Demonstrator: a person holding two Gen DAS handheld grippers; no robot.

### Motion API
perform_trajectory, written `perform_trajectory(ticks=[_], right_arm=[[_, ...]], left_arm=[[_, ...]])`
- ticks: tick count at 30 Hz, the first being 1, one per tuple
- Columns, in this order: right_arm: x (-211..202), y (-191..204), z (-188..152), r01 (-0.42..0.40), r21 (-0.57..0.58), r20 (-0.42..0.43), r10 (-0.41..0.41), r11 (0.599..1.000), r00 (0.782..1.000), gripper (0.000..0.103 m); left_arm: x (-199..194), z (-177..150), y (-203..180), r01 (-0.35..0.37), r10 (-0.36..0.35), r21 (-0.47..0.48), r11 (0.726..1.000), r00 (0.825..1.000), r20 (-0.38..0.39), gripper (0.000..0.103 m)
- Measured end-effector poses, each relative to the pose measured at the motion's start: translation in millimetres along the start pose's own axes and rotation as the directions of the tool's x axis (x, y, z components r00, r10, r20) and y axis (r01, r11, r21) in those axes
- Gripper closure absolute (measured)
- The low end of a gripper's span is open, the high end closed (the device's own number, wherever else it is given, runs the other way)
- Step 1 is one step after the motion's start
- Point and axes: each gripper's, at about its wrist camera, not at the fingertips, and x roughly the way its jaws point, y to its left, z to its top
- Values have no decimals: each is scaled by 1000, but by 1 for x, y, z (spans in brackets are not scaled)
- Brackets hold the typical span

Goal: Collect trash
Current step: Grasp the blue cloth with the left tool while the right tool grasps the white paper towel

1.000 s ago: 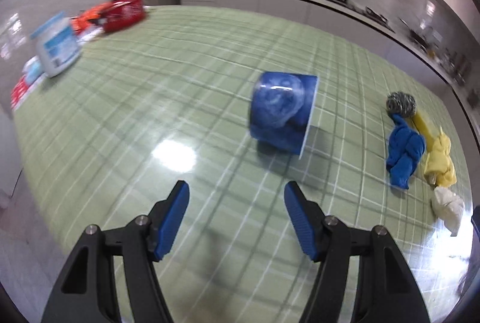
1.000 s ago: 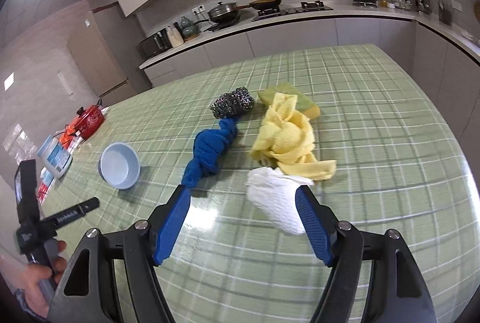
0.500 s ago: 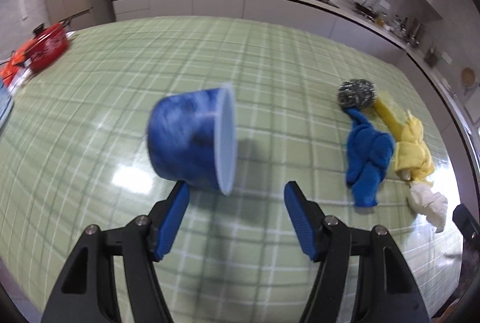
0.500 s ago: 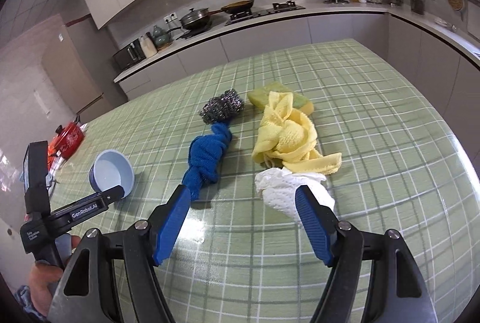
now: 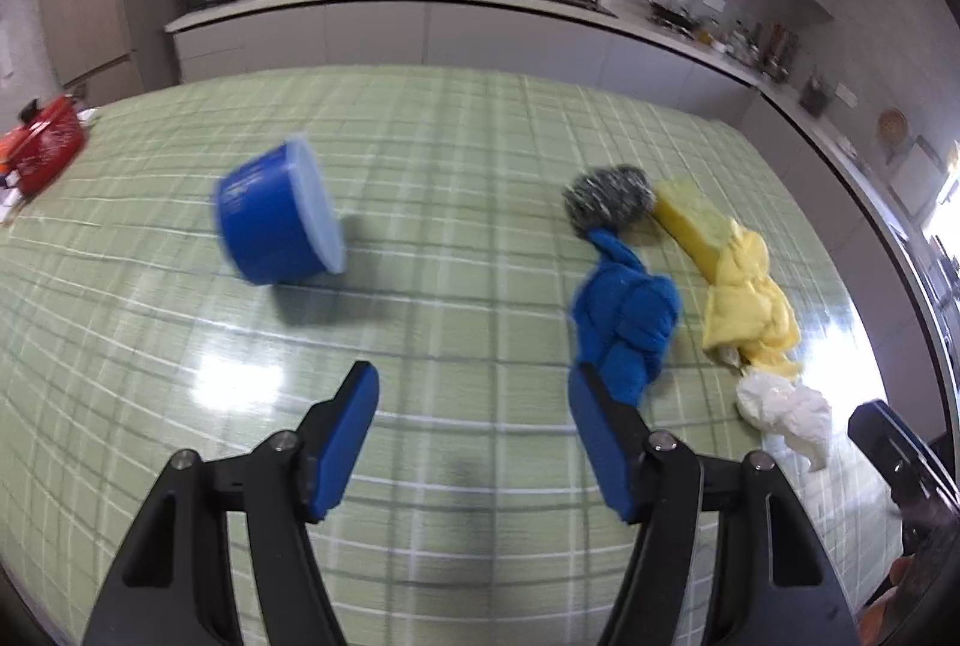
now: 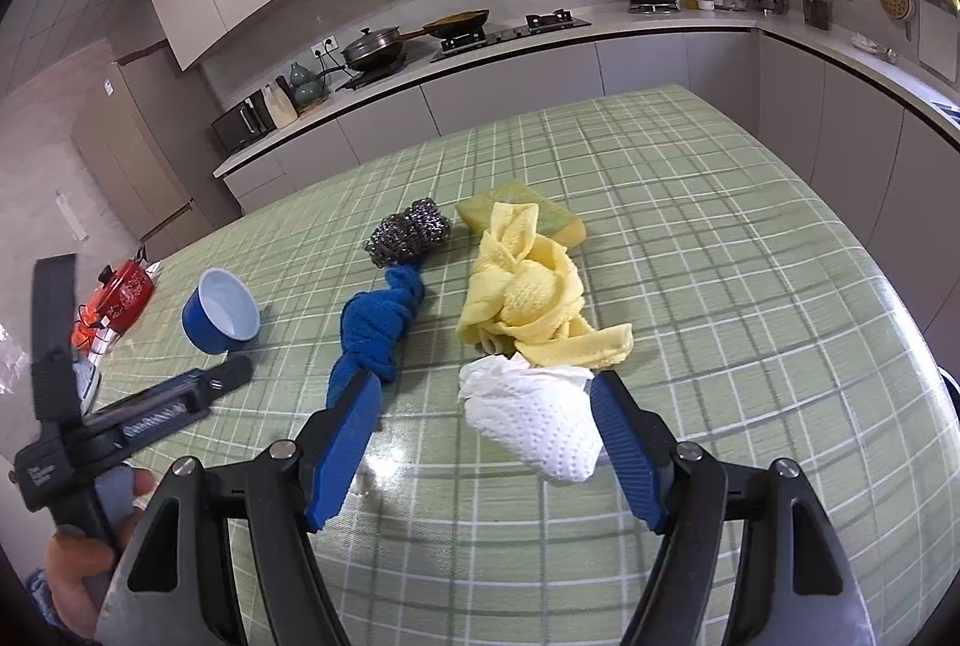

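Observation:
A crumpled white paper wad (image 6: 534,418) lies on the green checked table (image 6: 750,286), between the fingers of my right gripper (image 6: 483,442) and close to the right-hand pad. The jaws stand open and the left-hand pad is clear of the wad. My left gripper (image 5: 474,436) hovers open over bare tablecloth with nothing between its fingers; it also shows from the side in the right wrist view (image 6: 228,376). In the left wrist view the paper wad (image 5: 786,412) lies far right, beside the right gripper's finger (image 5: 894,454).
A blue cup (image 5: 276,220) lies on its side at the left. A steel scourer (image 5: 609,196), a knotted blue cloth (image 5: 624,310), a yellow sponge (image 5: 690,220) and a yellow cloth (image 5: 750,304) lie in a cluster. A red pot (image 6: 123,289) stands at the far left edge.
The left wrist view has swung right: the blue cup slid from centre to the left and the cloths came nearer. The paper wad now sits deeper between the right fingers.

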Motion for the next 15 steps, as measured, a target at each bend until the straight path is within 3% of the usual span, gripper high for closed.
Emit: perform_trajectory(ticks=[5, 9, 15], right_arm=[[1, 0, 3, -14, -10, 4, 14, 1000, 1000, 29], [5, -4, 5, -15, -4, -2, 15, 1000, 1000, 29], [4, -19, 9, 26, -3, -2, -26, 1000, 1000, 29]], left_arm=[[-4, 5, 32, -41, 41, -86, 995, 999, 0, 36], [-1, 2, 25, -20, 19, -61, 998, 1000, -15, 36], [10, -4, -14, 131, -132, -16, 991, 989, -74, 36]])
